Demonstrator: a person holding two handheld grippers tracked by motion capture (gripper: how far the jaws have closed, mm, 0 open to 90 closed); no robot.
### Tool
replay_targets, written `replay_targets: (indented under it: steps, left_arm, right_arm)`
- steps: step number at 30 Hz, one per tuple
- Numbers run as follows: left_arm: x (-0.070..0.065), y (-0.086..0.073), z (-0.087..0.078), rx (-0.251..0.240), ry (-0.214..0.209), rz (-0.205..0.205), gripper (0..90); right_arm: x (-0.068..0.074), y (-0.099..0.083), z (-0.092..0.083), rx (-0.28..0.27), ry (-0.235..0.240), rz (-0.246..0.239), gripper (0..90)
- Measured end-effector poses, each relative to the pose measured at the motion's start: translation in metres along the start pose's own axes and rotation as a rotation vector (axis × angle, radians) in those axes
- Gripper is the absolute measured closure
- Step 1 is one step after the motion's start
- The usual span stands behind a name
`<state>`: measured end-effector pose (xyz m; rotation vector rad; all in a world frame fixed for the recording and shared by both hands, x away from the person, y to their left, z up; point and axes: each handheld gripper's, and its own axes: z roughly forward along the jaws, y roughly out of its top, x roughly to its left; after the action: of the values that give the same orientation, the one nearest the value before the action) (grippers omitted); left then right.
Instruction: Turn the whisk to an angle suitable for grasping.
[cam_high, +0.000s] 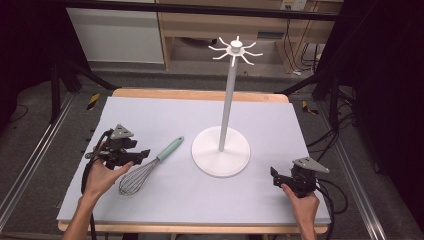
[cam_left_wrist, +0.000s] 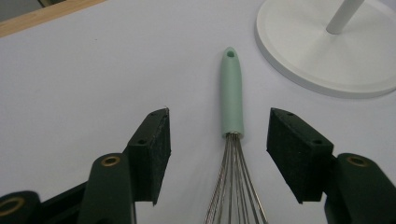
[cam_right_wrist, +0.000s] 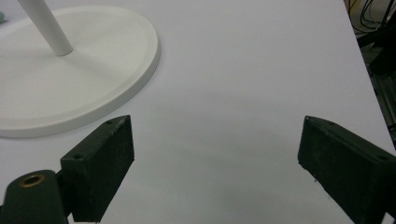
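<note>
Whisk (cam_high: 150, 169) with a mint-green handle lies flat on the pale table mat (cam_high: 165, 120), just left of the white hook stand (cam_high: 221, 150), handle end aimed toward the stand's round base and wire head pointing away from it. Seen from above, the left gripper (cam_high: 141, 155) sits right beside the wires on the side away from the stand, while the right gripper (cam_high: 274, 175) rests on the mat on the stand's other side, near its base.

Along the left gripper's own view, the whisk (cam_left_wrist: 232, 93) runs between the two pads, wires nearest, handle tip toward the stand base (cam_left_wrist: 299, 56); the jaws stand wide and touch nothing.

From the right gripper view, the jaws gape over bare mat, gripping nothing, the stand base (cam_right_wrist: 93, 84) off to their left
</note>
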<state>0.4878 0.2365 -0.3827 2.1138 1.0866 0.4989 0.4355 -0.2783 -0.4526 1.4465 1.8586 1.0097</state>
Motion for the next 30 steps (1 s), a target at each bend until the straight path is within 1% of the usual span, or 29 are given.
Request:
replay_targets:
  steps: [4, 5, 6, 7, 10, 11, 14, 15, 19, 20, 21, 24, 25, 27, 29, 30]
  left_arm:
    - [-0.005, 0.006, 0.006, 0.021, -0.011, 0.019, 39.1]
    - [-0.007, 0.009, 0.009, 0.032, -0.010, 0.031, 39.0]
    - [-0.007, 0.009, 0.009, 0.032, -0.010, 0.031, 39.0]
    - [-0.008, 0.012, 0.011, 0.048, -0.013, 0.044, 39.0]
    - [-0.011, 0.015, 0.014, 0.055, -0.014, 0.046, 39.0]
    - [-0.013, 0.019, 0.016, 0.066, -0.019, 0.058, 39.1]
    - [-0.015, 0.022, 0.019, 0.072, -0.020, 0.064, 39.3]
    - [-0.015, 0.024, 0.020, 0.088, -0.020, 0.074, 39.5]
    - [-0.017, 0.026, 0.027, 0.117, -0.022, 0.087, 41.2]
    - [-0.017, 0.026, 0.027, 0.117, -0.022, 0.087, 41.2]
    - [-0.018, 0.026, 0.031, 0.130, -0.022, 0.090, 41.5]
    - [-0.019, 0.027, 0.035, 0.142, -0.018, 0.093, 41.8]
    - [-0.019, 0.028, 0.037, 0.148, -0.017, 0.094, 42.2]
    - [-0.021, 0.029, 0.042, 0.155, -0.019, 0.093, 42.4]
    - [-0.023, 0.030, 0.048, 0.172, -0.019, 0.101, 43.0]
    - [-0.023, 0.030, 0.048, 0.172, -0.019, 0.101, 43.0]
  right_arm:
    - [0.000, -0.001, 0.001, 0.009, -0.003, -0.020, 11.2]
    - [0.001, 0.000, 0.002, 0.013, -0.003, -0.020, 11.1]
    - [0.001, 0.000, 0.002, 0.013, -0.003, -0.020, 11.1]
    - [0.001, 0.000, 0.002, 0.014, -0.003, -0.020, 11.2]
    - [0.001, 0.000, 0.002, 0.016, -0.002, -0.020, 11.2]
    - [0.000, 0.000, 0.001, 0.017, -0.003, -0.020, 11.2]
    - [0.000, 0.000, 0.001, 0.016, -0.004, -0.023, 11.2]
    - [0.000, 0.000, 0.001, 0.015, -0.003, -0.016, 11.2]
    - [-0.001, 0.000, 0.002, 0.015, 0.001, -0.010, 11.2]
    - [-0.001, 0.000, 0.002, 0.015, 0.001, -0.010, 11.2]
    - [0.000, 0.001, 0.002, 0.017, 0.002, -0.009, 11.2]
    - [0.000, 0.001, 0.002, 0.021, 0.001, -0.009, 11.2]
    - [-0.001, 0.001, 0.002, 0.021, 0.002, -0.016, 11.2]
    - [-0.001, 0.000, 0.002, 0.020, 0.001, -0.015, 11.2]
    - [-0.001, 0.000, 0.002, 0.020, 0.003, -0.018, 11.2]
    - [-0.001, 0.000, 0.002, 0.020, 0.003, -0.018, 11.2]
